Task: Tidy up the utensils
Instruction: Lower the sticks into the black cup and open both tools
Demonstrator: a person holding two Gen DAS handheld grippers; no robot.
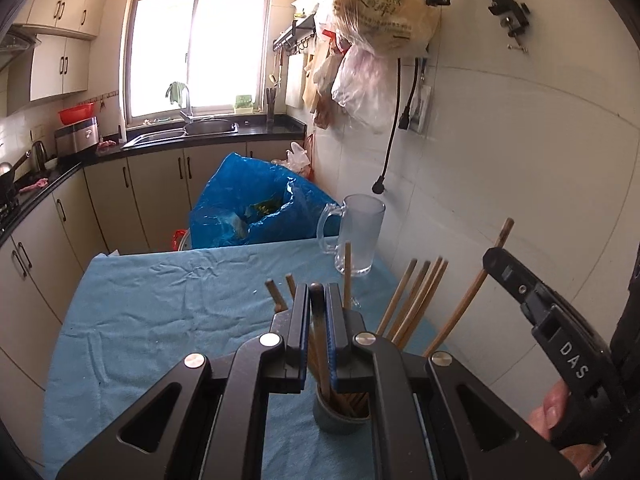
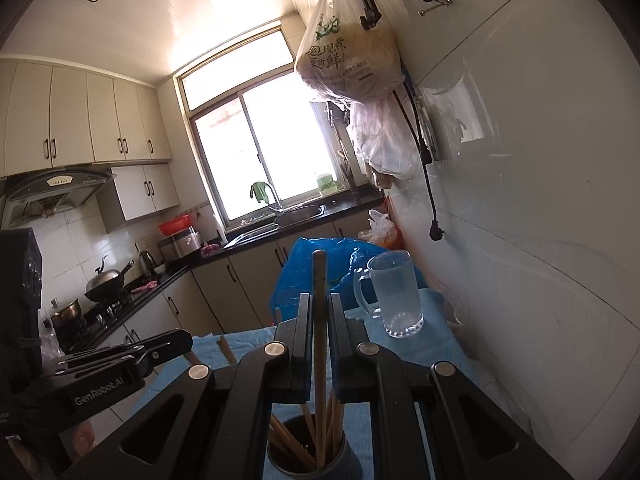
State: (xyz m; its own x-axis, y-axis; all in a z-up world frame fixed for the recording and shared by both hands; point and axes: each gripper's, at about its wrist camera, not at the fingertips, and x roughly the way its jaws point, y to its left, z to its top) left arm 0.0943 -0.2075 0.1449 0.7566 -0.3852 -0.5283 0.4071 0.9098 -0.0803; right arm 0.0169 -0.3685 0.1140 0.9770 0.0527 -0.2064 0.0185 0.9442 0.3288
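Holder: a dark round chopstick holder (image 2: 314, 454) stands on the blue cloth (image 1: 160, 312), right under both grippers; it is the landmark for the lines below.
Chopsticks in holder: a bundle of wooden chopsticks (image 1: 416, 304) already leans out of it, fanned toward the wall.
Left gripper: the left gripper (image 1: 318, 300) has its jaws nearly closed, pinching one chopstick (image 1: 319, 328) whose lower end reaches down to the holder's mouth.
Right gripper: the right gripper (image 2: 320, 308) is likewise clamped almost shut on an upright chopstick (image 2: 319, 320) whose foot sits inside the holder.
Stage: judged as lowering both sticks in, release not yet made.
Glass mug: an empty glass mug (image 2: 394, 294) stands beyond the holder, near the wall.
Risk, crowding: both grippers work over one small opening, so they could knock together.
Risk, tipping: a sideways push on the leaning bundle could topple the holder.
Risk, release: letting go with a foot outside the rim would drop that stick onto the cloth.
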